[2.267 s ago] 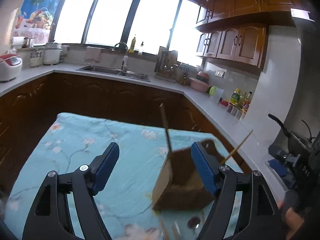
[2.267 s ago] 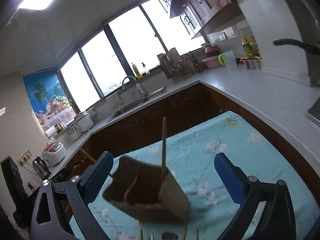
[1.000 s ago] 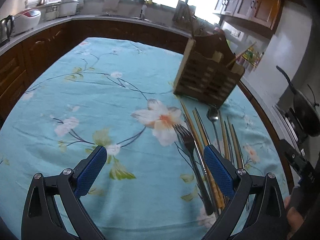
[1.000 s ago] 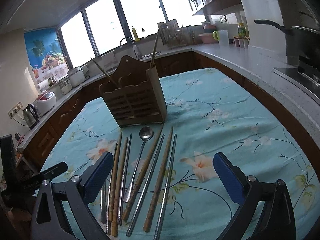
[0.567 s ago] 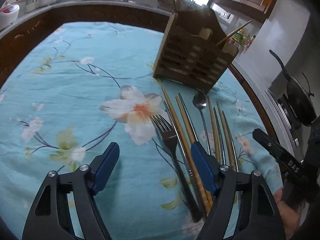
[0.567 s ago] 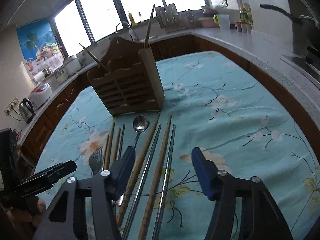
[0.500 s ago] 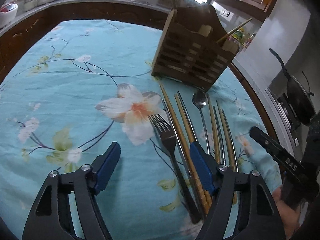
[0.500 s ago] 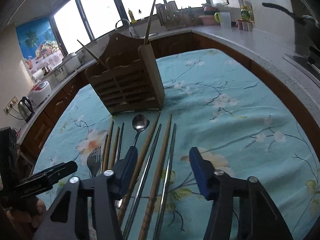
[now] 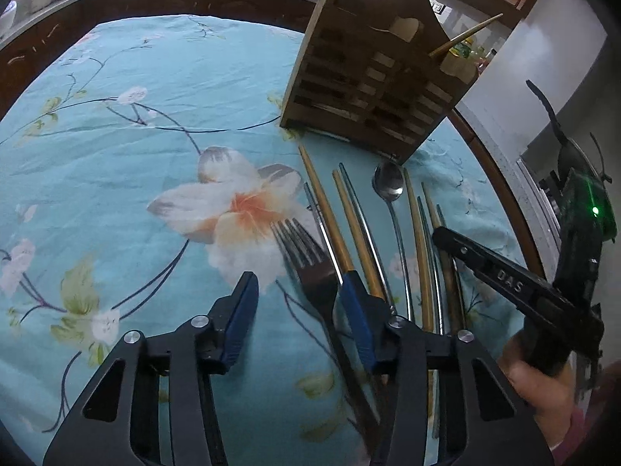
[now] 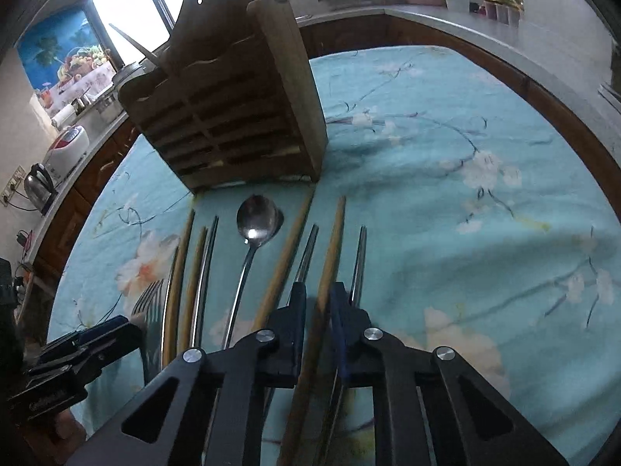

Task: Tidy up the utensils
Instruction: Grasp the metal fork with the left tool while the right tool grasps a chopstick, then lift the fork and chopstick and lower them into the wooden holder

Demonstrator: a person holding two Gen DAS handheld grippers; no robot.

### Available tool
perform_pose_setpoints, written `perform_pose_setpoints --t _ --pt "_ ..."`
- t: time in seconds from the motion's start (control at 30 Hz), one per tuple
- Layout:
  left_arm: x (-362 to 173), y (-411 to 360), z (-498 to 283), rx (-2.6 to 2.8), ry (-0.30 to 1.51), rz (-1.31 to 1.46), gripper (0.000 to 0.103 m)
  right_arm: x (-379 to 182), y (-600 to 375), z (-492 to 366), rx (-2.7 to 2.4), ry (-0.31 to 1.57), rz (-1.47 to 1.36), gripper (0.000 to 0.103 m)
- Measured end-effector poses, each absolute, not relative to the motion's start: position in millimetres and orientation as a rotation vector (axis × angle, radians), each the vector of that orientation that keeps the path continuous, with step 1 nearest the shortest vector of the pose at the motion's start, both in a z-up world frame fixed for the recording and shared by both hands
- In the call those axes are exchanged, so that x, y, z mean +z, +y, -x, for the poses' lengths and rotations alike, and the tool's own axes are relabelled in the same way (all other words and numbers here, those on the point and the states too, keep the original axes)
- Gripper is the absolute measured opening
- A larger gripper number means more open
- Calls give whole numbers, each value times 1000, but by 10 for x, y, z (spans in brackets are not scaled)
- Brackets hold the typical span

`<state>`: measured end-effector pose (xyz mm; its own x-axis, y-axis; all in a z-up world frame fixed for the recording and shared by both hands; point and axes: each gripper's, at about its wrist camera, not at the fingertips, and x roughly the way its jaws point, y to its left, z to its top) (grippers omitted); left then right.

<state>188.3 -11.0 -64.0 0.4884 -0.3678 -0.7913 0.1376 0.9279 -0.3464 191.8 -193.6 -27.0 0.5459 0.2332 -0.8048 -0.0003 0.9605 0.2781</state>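
Closing, both pitched down: right claw (image 10: 317,305) straddling wooden chopstick (image 10: 330,256); left claw (image 9: 297,303) astride fork (image 9: 310,264), pads clear

My landmark is the slatted wooden utensil caddy (image 10: 236,116), upright on the floral turquoise tablecloth (image 10: 446,202). Just in front of it a row of utensils lies lengthwise toward me: the steel spoon (image 10: 254,229) in the middle with its bowl nearest the caddy, the steel fork (image 9: 310,268) at the left end, wooden and metal chopsticks either side. A wooden chopstick (image 10: 330,256) right of the spoon runs between my right gripper (image 10: 317,299) jaws as they close. My left gripper (image 9: 297,303) straddles the fork, closing.
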Motion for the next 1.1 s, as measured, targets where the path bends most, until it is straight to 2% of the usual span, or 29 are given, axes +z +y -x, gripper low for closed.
perform_pose_setpoints --t 0.07,0.17,0.37,0.47,0.53,0.6,1.1 --pt "-643 -149 -1928 -318 1020 248 38 -269 -1937 -1995 140 992 -259 13" --pt "-655 -199 -1990 -327 1023 244 27 -272 -1958 -2113 129 997 -254 10" --pt "-670 -209 -2031 -333 1001 258 25 -258 -1869 -2263 119 990 -184 11" --pt "-660 -178 -2009 -339 999 263 20 -250 -1885 -2224 118 981 -200 7" --pt "-634 -129 -1971 -346 992 275 15 -227 -1950 -2166 131 973 -259 6" --pt "-582 -73 -1922 -347 974 279 3 -138 -1982 -2079 143 942 -283 6" --pt "193 239 -1530 -413 786 322 2 772 -1949 -1506 205 745 -315 6"
